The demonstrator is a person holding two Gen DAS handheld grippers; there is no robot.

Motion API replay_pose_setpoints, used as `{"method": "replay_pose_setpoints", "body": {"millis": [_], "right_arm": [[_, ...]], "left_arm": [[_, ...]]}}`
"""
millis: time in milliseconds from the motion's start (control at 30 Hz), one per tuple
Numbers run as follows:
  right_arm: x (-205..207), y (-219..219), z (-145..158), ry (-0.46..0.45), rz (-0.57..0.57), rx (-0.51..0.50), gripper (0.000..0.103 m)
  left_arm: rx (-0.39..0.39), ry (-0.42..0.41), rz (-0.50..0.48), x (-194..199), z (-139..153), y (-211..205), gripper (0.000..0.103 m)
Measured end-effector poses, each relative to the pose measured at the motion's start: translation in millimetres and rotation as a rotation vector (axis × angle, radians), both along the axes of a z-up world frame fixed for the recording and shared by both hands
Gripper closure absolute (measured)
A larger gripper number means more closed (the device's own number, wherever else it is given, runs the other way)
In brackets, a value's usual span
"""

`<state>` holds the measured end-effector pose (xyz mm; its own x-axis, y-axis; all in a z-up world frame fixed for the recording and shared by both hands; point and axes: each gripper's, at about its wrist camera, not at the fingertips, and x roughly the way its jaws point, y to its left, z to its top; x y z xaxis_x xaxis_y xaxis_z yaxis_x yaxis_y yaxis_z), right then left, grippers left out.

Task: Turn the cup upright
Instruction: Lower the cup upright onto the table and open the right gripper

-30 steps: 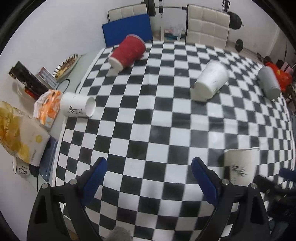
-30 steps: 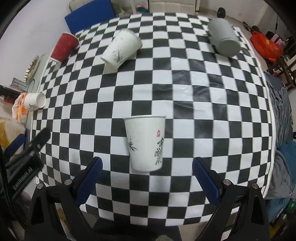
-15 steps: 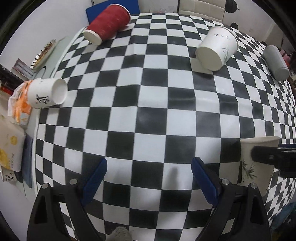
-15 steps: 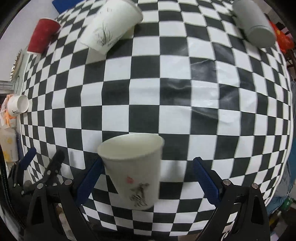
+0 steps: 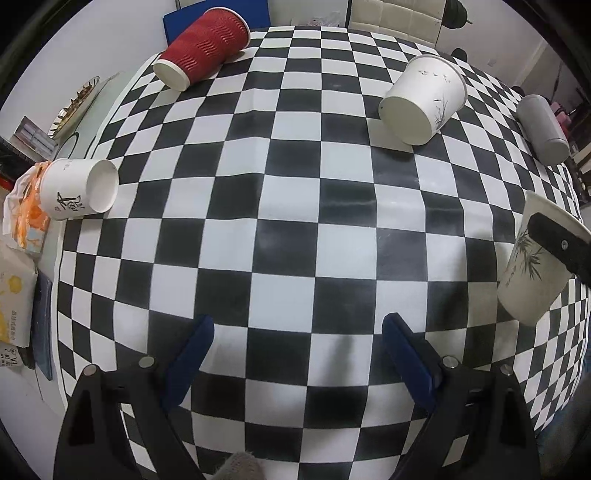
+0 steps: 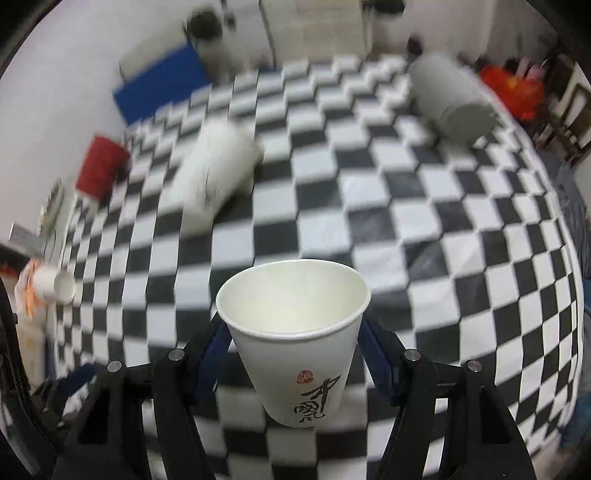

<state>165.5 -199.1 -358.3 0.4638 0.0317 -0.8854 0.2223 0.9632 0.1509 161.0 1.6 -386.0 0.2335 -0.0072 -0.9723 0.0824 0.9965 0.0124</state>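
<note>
On the checkered table near its right edge, the white cup, standing free a second ago, is now clamped mouth-up in the right gripper, slightly tilted, apparently lifted. Flip looks nearly done; set-down remains. Left gripper hangs spread wide, holding nothing.

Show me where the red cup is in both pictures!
Left wrist view: the red cup lies on its side at the top left, on the far edge of the checkered tablecloth, just in front of a blue panel.
Right wrist view: the red cup is at the left, blurred, small.
Shared landmark: the grey cup lying on its side at the right.
</note>
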Motion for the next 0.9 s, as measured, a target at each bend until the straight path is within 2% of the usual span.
{"method": "replay_pose_setpoints", "body": {"millis": [100,233,367,433,600,900], "right_arm": [[-19.4,4.0,-8.7,-0.102,0.008,-0.051,0.034],[-33.9,6.9,-6.8,-0.142,0.029,-0.095,0.034],[-48.9,15.6,-9.8,-0.115,0.043,-0.107,0.031],[-53.8,13.9,-11.3,-0.084,0.042,-0.096,0.016],[-68.9,16.3,-8.6,-0.052,0.033,-0.13,0.015],[-126.3,5.6,33.2,-0.03,0.012,-0.149,0.015]], "left_arm": [[-0.009,0.01,-0.005,5.2,-5.9,1.6,0.01],[-0.009,0.003,-0.026,0.1,-5.1,-2.5,0.01],[-0.02,-0.012,-0.048,-2.4,-1.7,-3.5,0.01],[-0.024,-0.021,-0.056,-7.4,2.3,-5.5,0.01],[-0.018,-0.056,-0.075,-25.0,18.6,-11.5,0.01],[-0.017,-0.143,-0.063,-67.1,61.4,-22.2,0.01]]}}
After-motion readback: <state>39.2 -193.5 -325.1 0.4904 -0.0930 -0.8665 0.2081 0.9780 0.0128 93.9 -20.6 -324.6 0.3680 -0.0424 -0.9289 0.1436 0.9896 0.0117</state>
